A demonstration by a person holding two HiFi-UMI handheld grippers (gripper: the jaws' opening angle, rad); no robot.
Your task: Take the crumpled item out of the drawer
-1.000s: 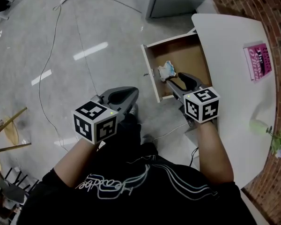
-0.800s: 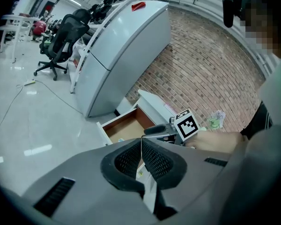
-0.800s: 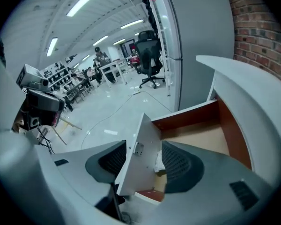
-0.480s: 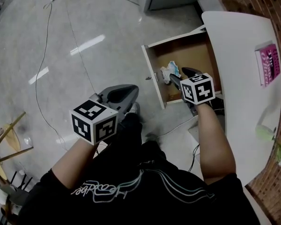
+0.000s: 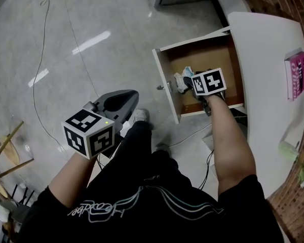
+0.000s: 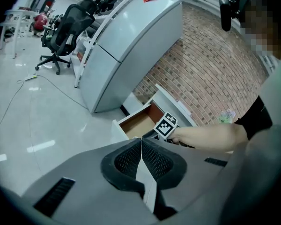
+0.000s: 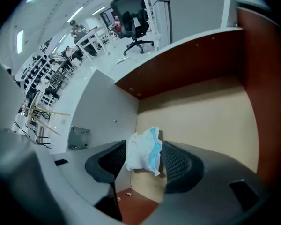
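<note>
Right gripper (image 5: pixel 189 84) is well inside the open drawer (image 5: pixel 213 54) now. A second ago it was only at the near edge, with the crumpled item (image 7: pixel 141 153) lying just ahead of the tips. Since then I've pushed forward and left, and I've spread the jaws as wide as they go. That's the big change: the white and blue wad now sits between my two pads instead of in front of them.

It hasn't moved. It's on the drawer floor at the left side, close against the white front panel (image 5: pixel 164 87). In the right gripper view the pads flank it, one on each side. The left pad is just beside it, maybe brushing an edge. I see no squeeze on it yet, so nothing is gripped.

For the task, I'd say the reach is done and the closing comes next. It looks soft and light, so it should crush down a good way before the pads bite. My worry is pinching only a loose flap, or nudging it against the panel as I close.

Left gripper (image 6: pixel 141 146) has drifted a little further left over the grey floor (image 5: pixel 66 59), well away from the drawer. Its jaws are pressed together with nothing in them. It's idle, and I don't think this lift needs it.
</note>
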